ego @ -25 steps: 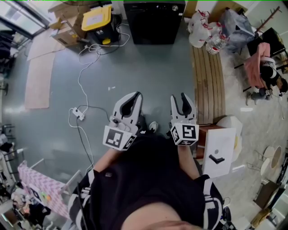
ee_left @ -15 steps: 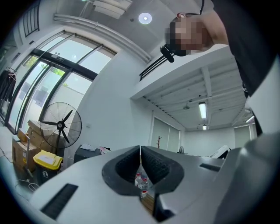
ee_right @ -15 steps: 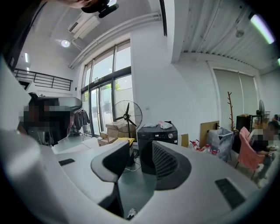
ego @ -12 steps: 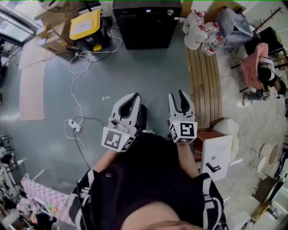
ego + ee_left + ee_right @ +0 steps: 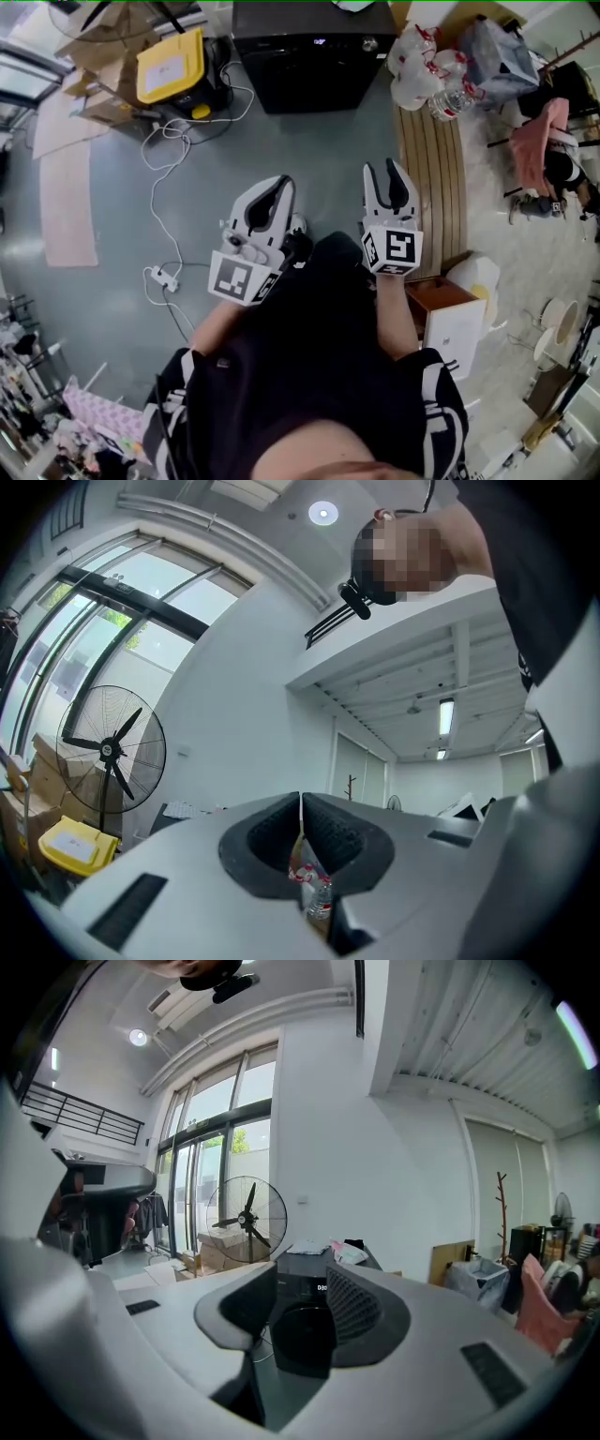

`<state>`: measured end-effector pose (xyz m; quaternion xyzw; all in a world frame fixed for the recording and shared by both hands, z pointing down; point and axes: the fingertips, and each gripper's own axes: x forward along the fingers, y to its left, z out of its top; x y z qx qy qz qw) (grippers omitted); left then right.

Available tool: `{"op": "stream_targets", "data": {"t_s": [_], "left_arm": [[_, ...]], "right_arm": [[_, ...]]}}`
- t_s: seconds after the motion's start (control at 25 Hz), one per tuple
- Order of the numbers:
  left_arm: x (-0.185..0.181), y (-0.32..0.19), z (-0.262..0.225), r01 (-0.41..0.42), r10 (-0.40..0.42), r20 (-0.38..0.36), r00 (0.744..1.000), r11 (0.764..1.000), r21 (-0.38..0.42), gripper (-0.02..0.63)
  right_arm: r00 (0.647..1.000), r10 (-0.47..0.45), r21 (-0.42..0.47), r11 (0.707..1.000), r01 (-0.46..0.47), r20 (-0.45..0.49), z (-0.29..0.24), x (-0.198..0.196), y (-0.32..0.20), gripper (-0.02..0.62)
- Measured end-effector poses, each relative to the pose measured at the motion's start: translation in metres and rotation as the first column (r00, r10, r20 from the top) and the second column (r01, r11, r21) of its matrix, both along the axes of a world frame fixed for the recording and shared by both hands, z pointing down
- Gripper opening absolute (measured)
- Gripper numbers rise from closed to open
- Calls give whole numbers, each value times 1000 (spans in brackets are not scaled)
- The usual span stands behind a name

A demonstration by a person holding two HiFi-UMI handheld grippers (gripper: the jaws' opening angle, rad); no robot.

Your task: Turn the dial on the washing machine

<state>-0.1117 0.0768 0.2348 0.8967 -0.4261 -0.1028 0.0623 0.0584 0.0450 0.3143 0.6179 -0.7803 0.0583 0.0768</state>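
Far ahead across floor point(image 5: 281, 141): washing machine point(image 5: 300, 67) dial point(image 5: 369, 43); left fingers point(image 5: 262, 841) clenched, right fingers point(image 5: 361, 1309) apart, empty.

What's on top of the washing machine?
Pale loose items, papers or cloth, lie on the washing machine. Too small to identify; the top's rear is hidden behind them.

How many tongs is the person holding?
2. The left tongs are on the left of the head view, shut and empty. The right tongs are beside them on the right, open and empty. Both point toward the washing machine. No more seem hidden.
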Motion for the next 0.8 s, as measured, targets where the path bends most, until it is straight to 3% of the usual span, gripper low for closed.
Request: {"op": "stream_targets", "data": {"t_s": [0.2, 0.4, 0.6, 0.8], "left_arm": [[-1, -65, 8, 8, -9, -18, 1000, 999, -32, 28], [22, -123, 26, 18, -18, -10, 1000, 999, -42, 28], [55, -202, 50, 46, -46, 6, 999, 996, -75, 28], [90, -281, 94, 41, -40, 11, 999, 991, -131, 28]], "right_arm": [[1000, -2, 4, 1000, 2, -31, 7, 9, -90, 183], [998, -17, -16, 1000, 16, -65, 38, 34, -177, 207], [993, -42, -81, 996, 33, -106, 99, 71, -284, 219], [975, -61, -180, 983, 22, -216, 196, 102, -383, 238]]}}
